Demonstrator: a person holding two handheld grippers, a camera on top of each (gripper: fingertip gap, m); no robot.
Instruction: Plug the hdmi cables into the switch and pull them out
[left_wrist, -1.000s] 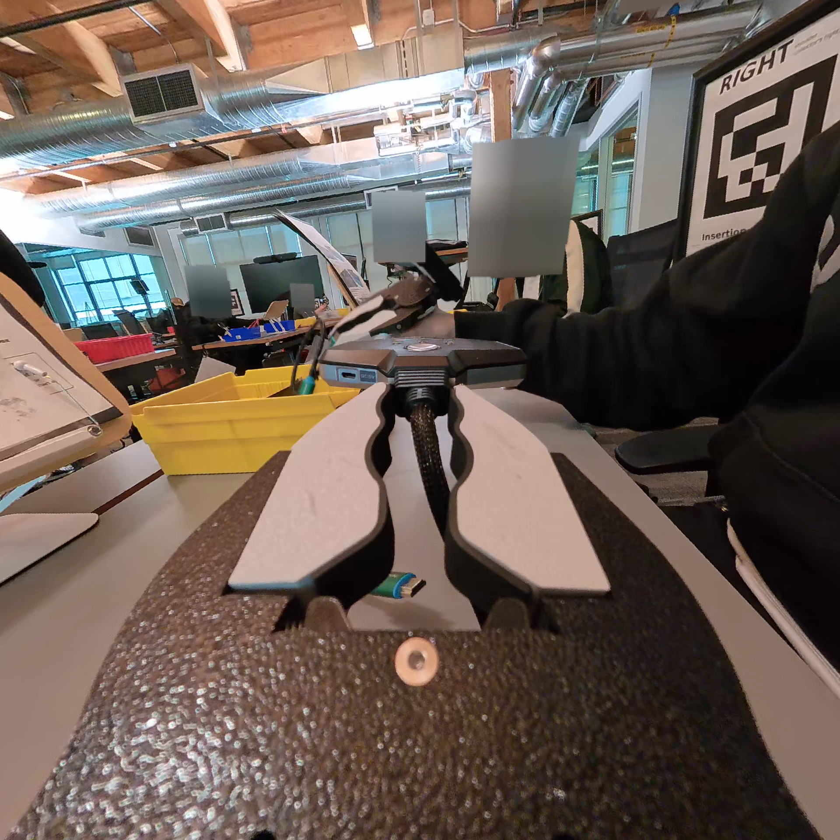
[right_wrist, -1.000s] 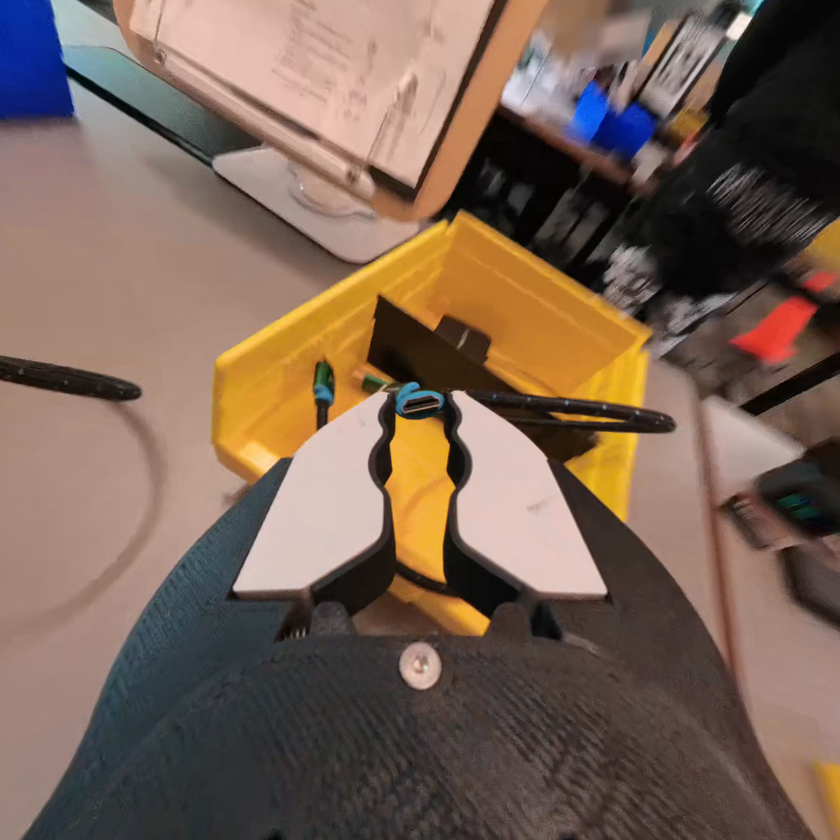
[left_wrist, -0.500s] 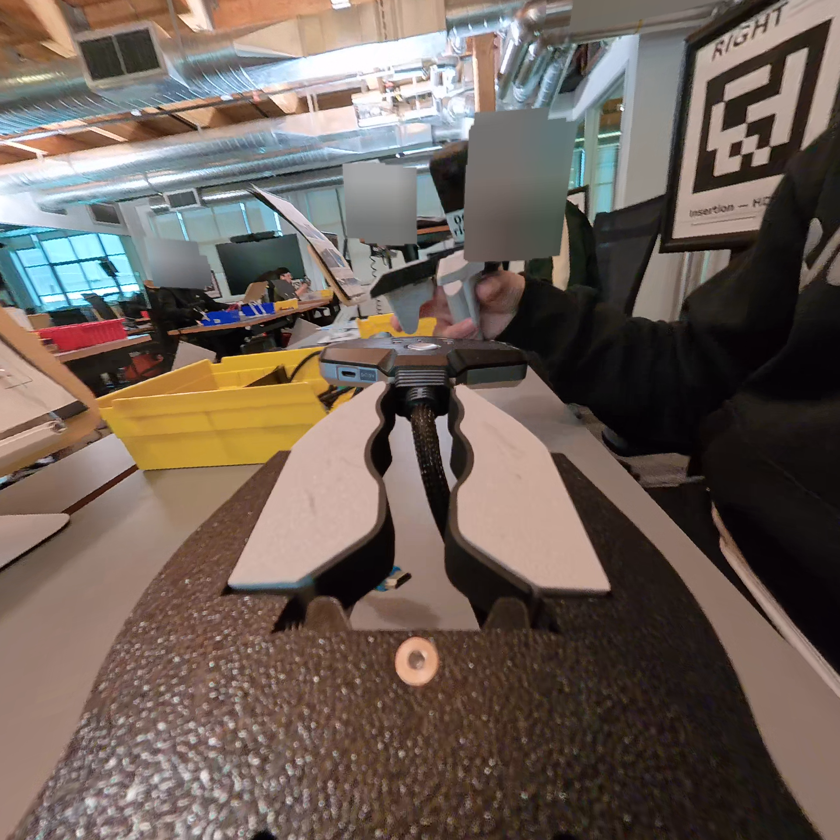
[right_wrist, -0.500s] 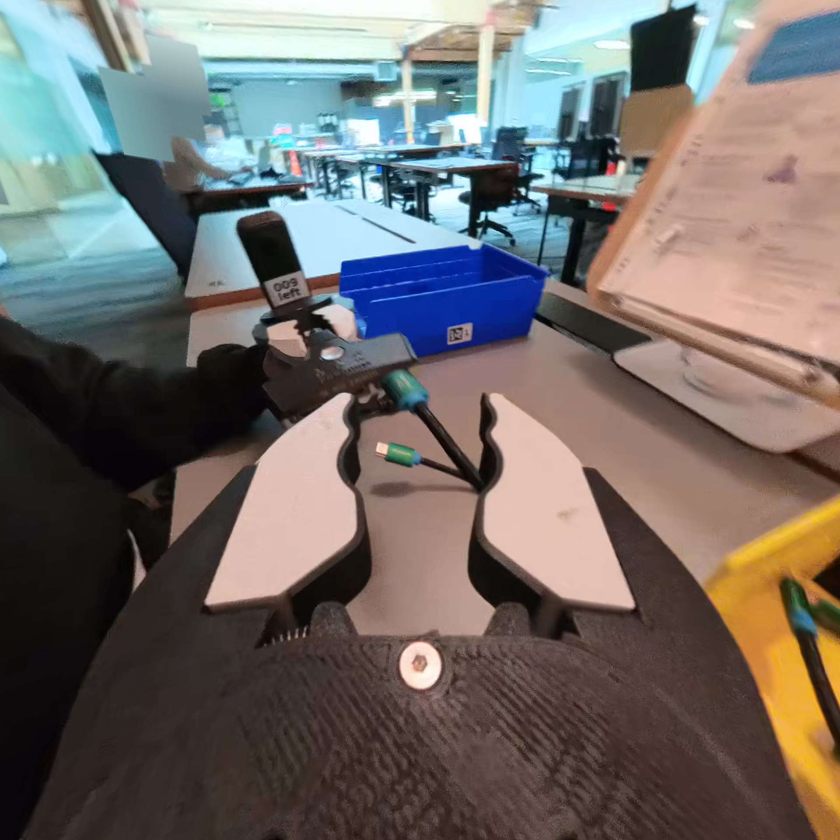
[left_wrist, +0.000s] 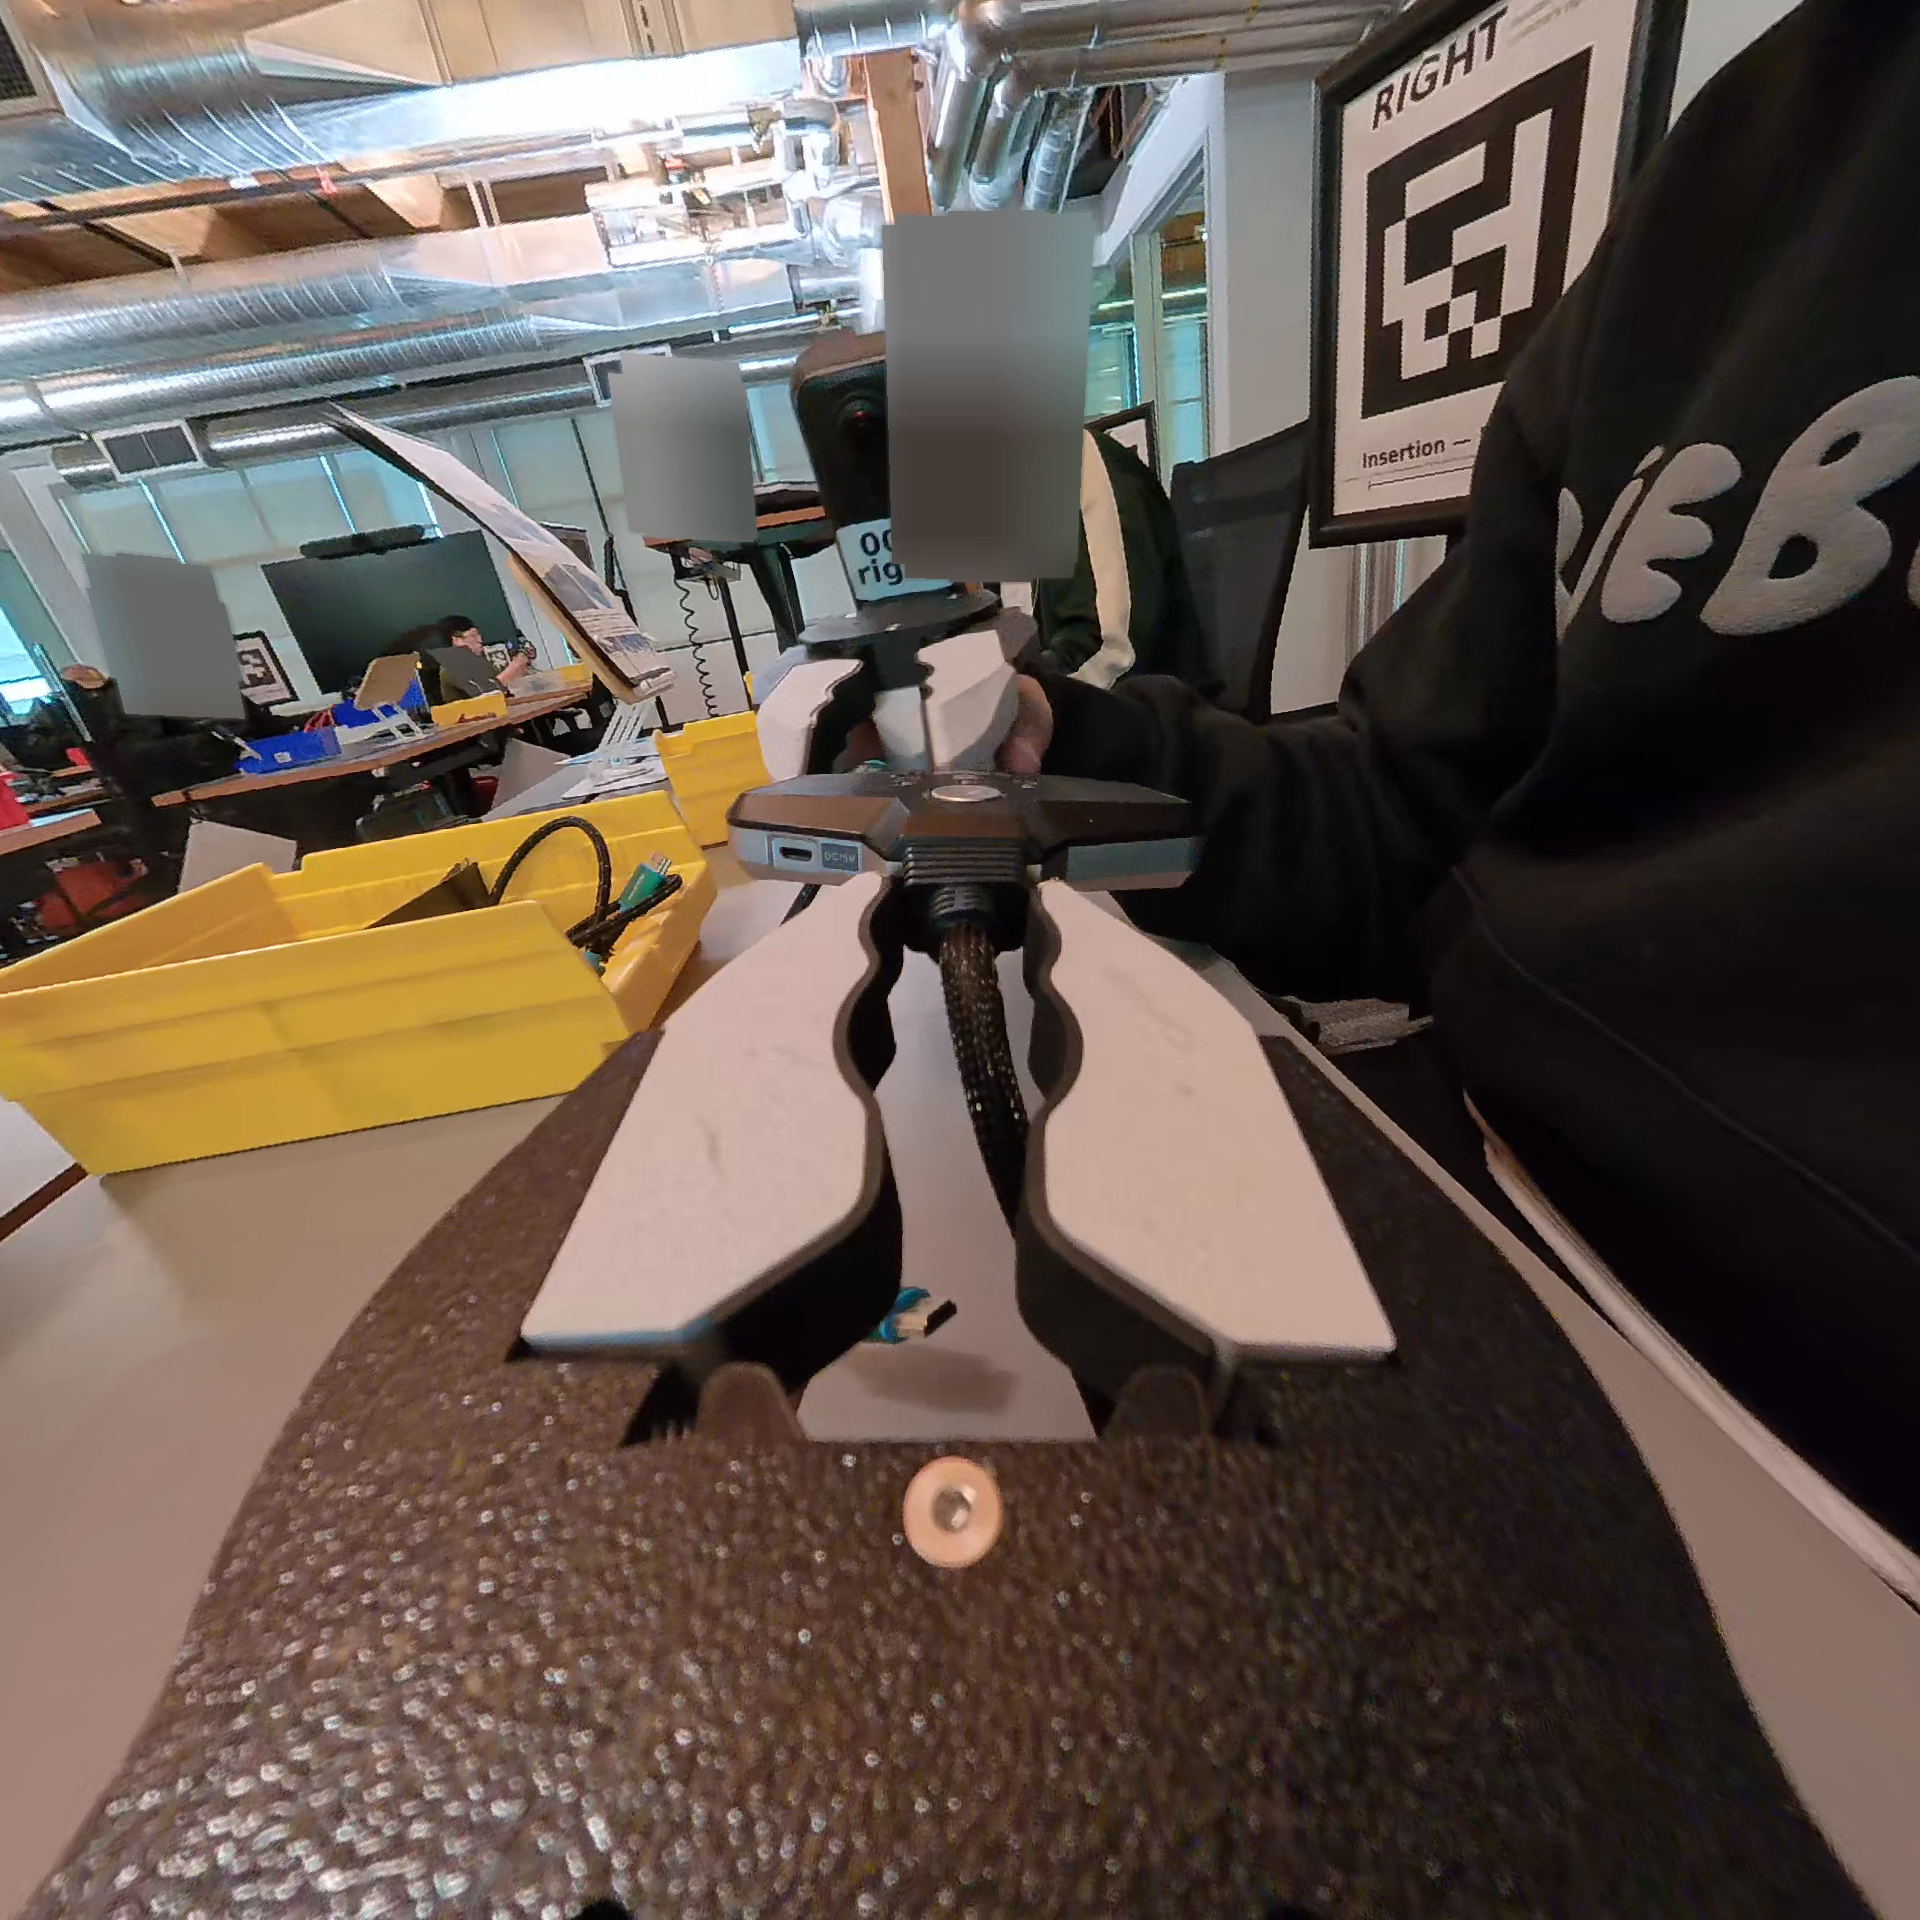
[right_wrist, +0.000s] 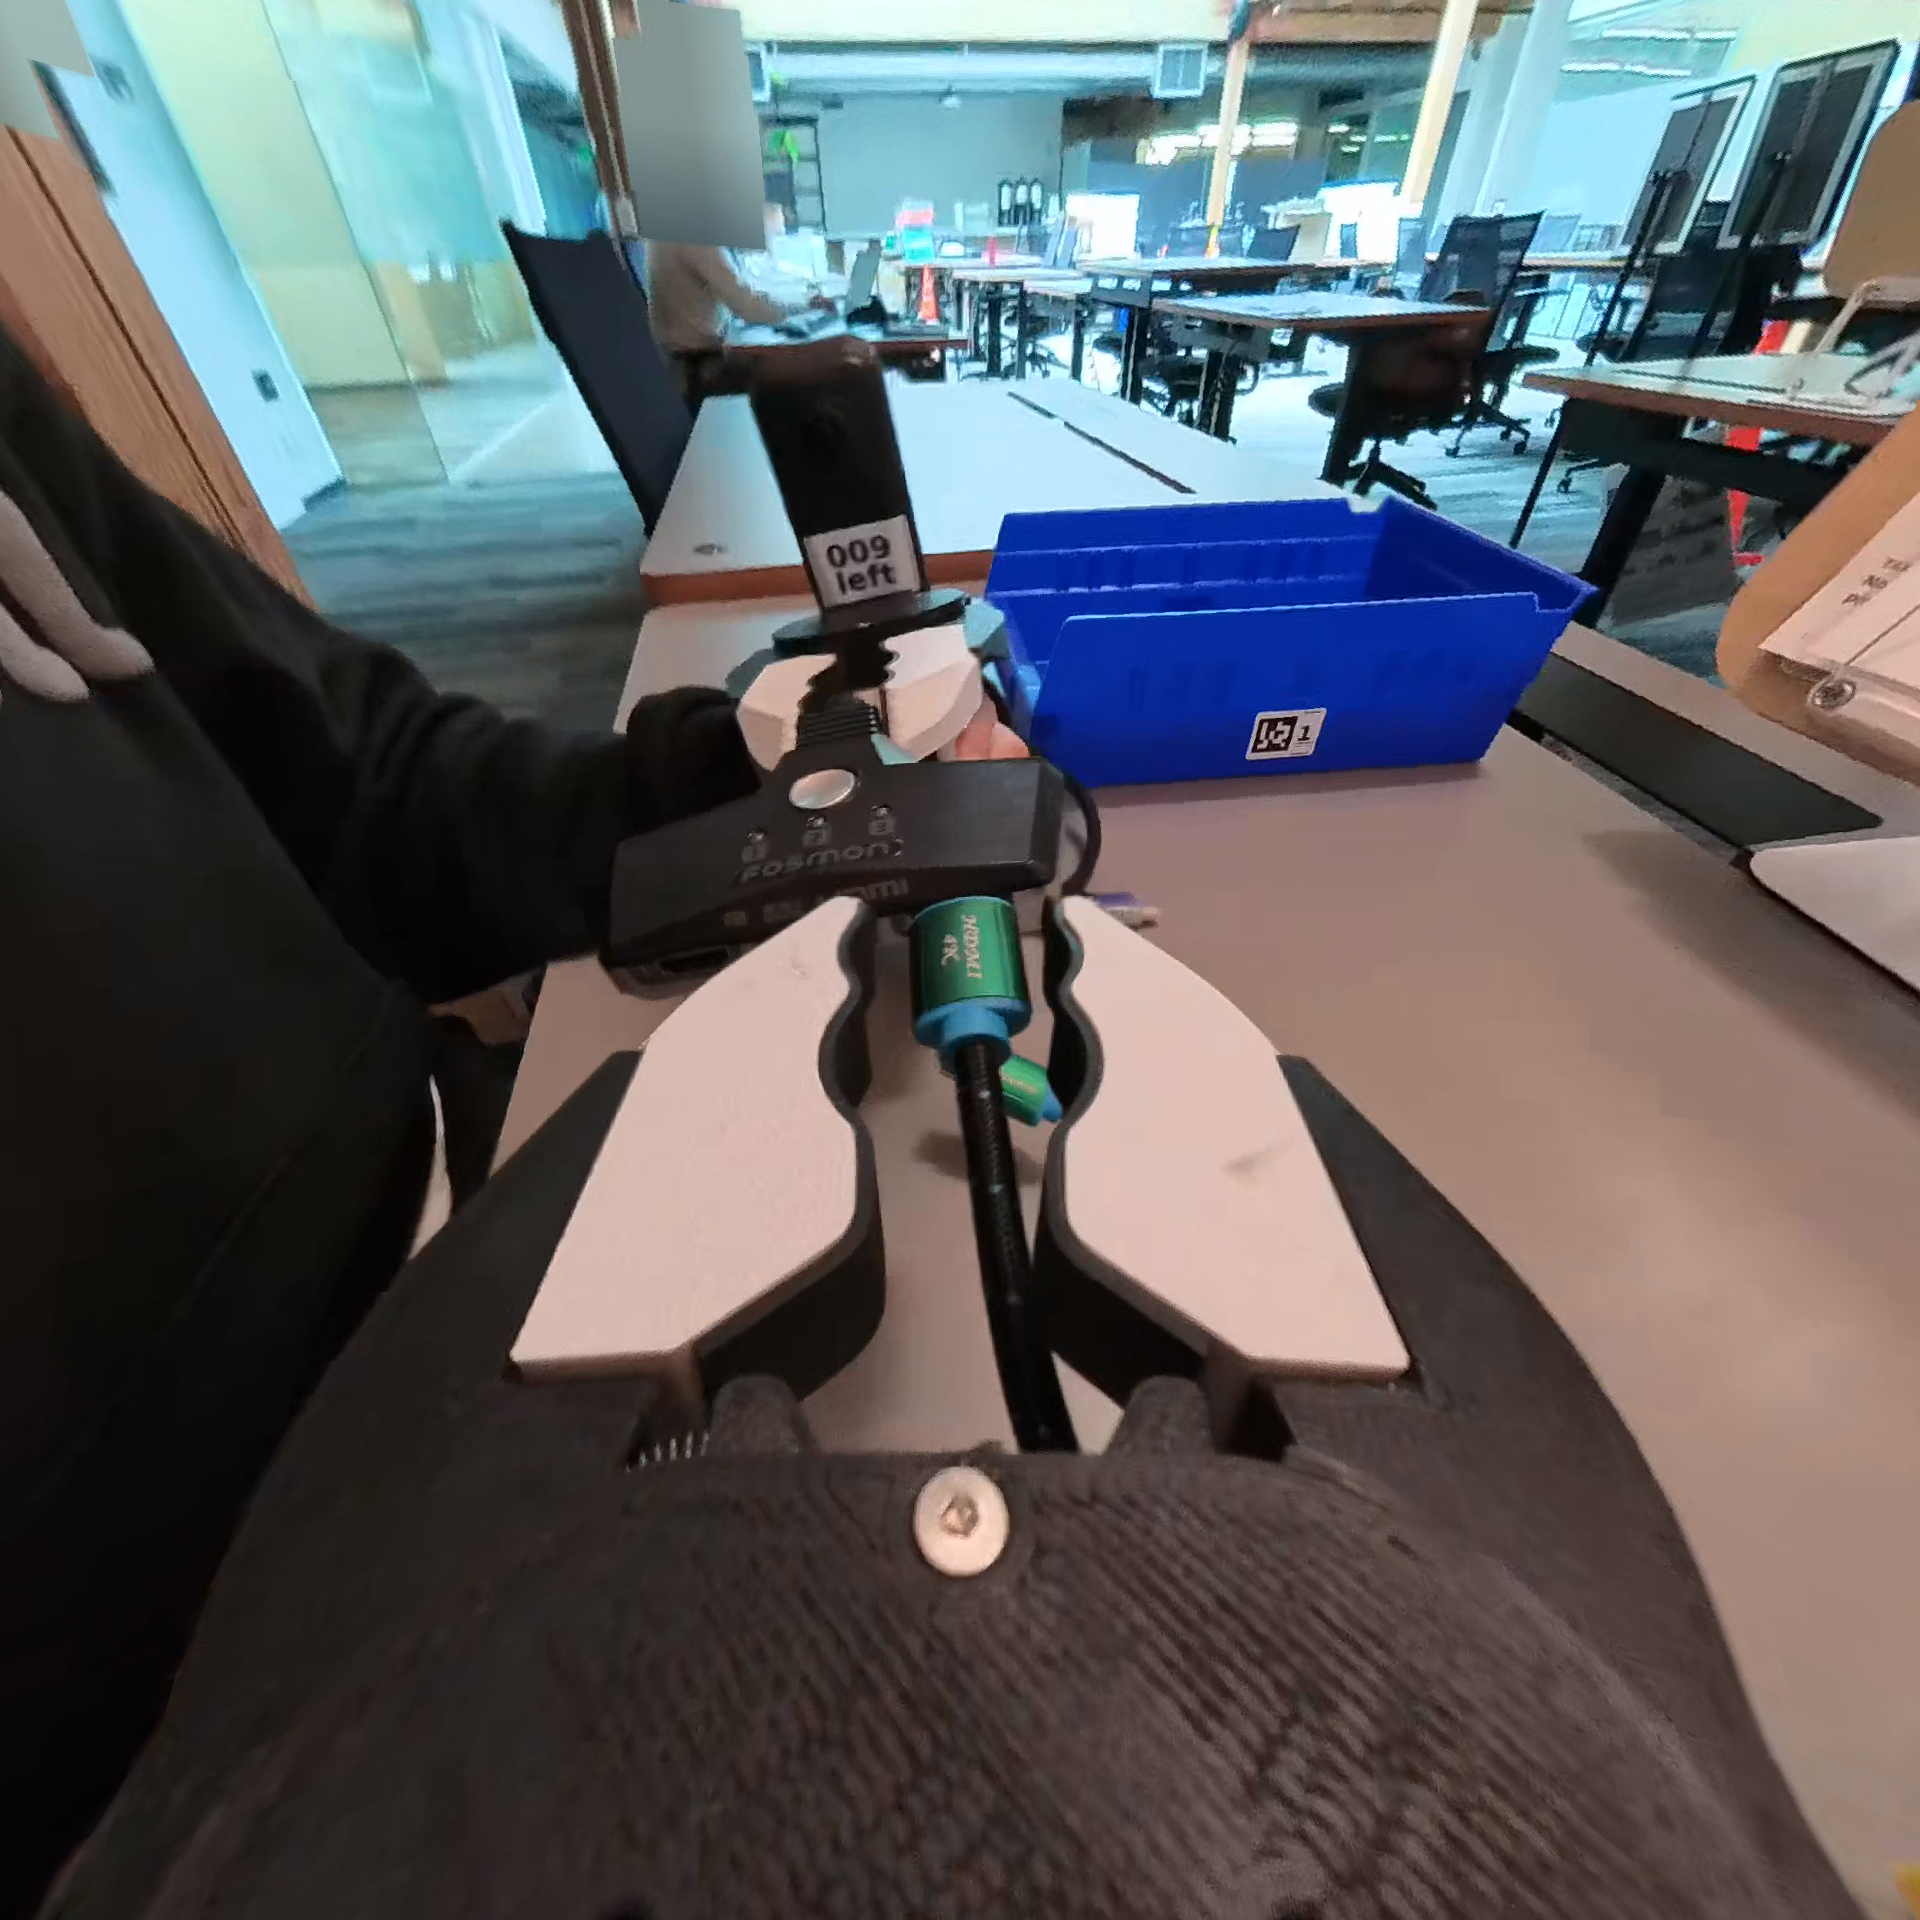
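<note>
Above the grey table (right_wrist: 1455, 987), two hand-held grippers are meeting at the black switch (right_wrist: 842, 847).

The left gripper (left_wrist: 961, 904) is clamping the switch's braided pigtail (left_wrist: 982, 1049); the right gripper (right_wrist: 961, 935) — fingers apart — is straddling the green HDMI plug (right_wrist: 964, 971), seated and pointing straight back along them.

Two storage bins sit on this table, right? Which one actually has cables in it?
The yellow bin: black cables with green plugs lie inside it. The blue bin appears empty.
</note>
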